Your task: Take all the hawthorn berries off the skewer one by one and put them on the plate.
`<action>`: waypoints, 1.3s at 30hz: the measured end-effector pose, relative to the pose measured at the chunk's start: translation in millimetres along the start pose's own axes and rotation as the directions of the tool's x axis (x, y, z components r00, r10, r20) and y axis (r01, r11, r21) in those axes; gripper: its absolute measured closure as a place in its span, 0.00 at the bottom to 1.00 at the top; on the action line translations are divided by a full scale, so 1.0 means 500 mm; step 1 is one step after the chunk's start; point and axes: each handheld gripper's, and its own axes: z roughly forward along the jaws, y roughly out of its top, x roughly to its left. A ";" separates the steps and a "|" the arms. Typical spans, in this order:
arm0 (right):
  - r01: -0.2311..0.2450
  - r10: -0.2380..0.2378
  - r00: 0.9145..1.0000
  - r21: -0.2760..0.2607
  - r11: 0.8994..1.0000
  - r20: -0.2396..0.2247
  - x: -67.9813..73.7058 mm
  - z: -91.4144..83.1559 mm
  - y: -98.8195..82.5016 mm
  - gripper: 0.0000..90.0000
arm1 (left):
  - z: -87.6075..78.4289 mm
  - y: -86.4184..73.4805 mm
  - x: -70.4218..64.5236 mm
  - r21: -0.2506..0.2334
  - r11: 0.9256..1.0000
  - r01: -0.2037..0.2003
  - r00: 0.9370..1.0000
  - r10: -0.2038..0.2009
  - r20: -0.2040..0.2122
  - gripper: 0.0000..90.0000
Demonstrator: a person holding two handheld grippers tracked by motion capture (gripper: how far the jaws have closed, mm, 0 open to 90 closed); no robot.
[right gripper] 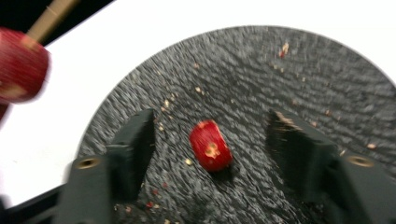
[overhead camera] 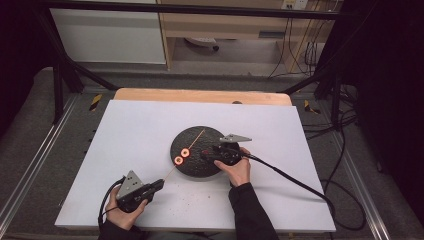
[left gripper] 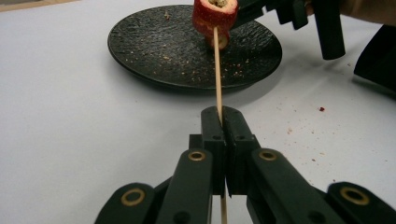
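Two red fruit slices (overhead camera: 182,155) already sit threaded on the skewer (left gripper: 217,70), which slants over the dark plate (overhead camera: 192,137) at about its 9 o'clock side. Left gripper (left gripper: 223,122) clenched on the skewer's lower end, off the plate near 7 o'clock. Right gripper (right gripper: 210,140) released, jaws straddling a loose red piece (right gripper: 211,145) lying on the plate, not touching it. Step in hand, likely: picking up the next piece. Next move calls for closing squarely on it, then lining its core up with the skewer tip.
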 end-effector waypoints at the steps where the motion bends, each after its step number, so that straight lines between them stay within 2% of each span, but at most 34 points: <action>1: 0.002 -0.002 1.000 -0.006 1.000 -0.004 0.003 -0.005 0.003 0.34 | 0.000 0.000 0.000 0.000 1.000 -0.001 1.000 0.001 0.000 0.98; 4: 0.002 -0.002 1.000 -0.032 0.999 -0.024 0.011 -0.021 0.011 0.25 | 0.000 0.000 0.000 -0.002 1.000 -0.001 1.000 0.001 0.001 0.98; 7: -0.010 0.007 0.998 -0.045 0.999 -0.066 0.022 -0.035 0.015 0.20 | 0.001 0.000 -0.001 -0.003 1.000 -0.001 1.000 0.001 0.001 0.98; 12: -0.016 0.010 0.993 -0.056 0.998 -0.114 0.043 -0.049 0.017 0.18 | 0.004 -0.001 -0.005 0.004 1.000 -0.009 1.000 0.009 0.005 0.98; 18: -0.027 0.015 0.987 -0.072 0.997 -0.158 0.076 -0.044 0.028 0.20 | 0.005 -0.001 -0.010 0.007 1.000 -0.016 1.000 0.015 0.011 0.98; 22: -0.034 0.021 0.984 -0.070 0.997 -0.177 0.087 -0.031 0.035 0.29 | 0.006 -0.001 -0.012 0.005 1.000 -0.019 1.000 0.019 0.016 0.98; 26: -0.067 0.051 0.980 -0.078 0.995 -0.194 0.092 -0.019 0.034 0.40 | 0.006 -0.001 -0.014 0.006 1.000 -0.022 1.000 0.022 0.018 0.98; 30: -0.097 0.085 0.974 -0.047 0.994 -0.209 0.092 -0.012 0.029 0.51 | 0.008 -0.002 -0.015 0.011 1.000 -0.023 1.000 0.023 0.019 0.98; 33: -0.116 0.105 0.967 -0.030 0.993 -0.233 0.093 -0.011 0.027 0.60 | 0.009 -0.002 -0.017 0.013 1.000 -0.026 0.999 0.026 0.020 0.98; 36: -0.131 0.124 0.958 -0.008 0.991 -0.259 0.094 -0.012 0.027 0.65 | 0.008 -0.001 -0.017 0.009 1.000 -0.026 0.999 0.026 0.021 0.98; 39: -0.130 0.127 0.956 0.005 0.991 -0.265 0.094 -0.012 0.026 0.67 | 0.009 -0.002 -0.017 0.010 1.000 -0.028 0.999 0.027 0.022 0.98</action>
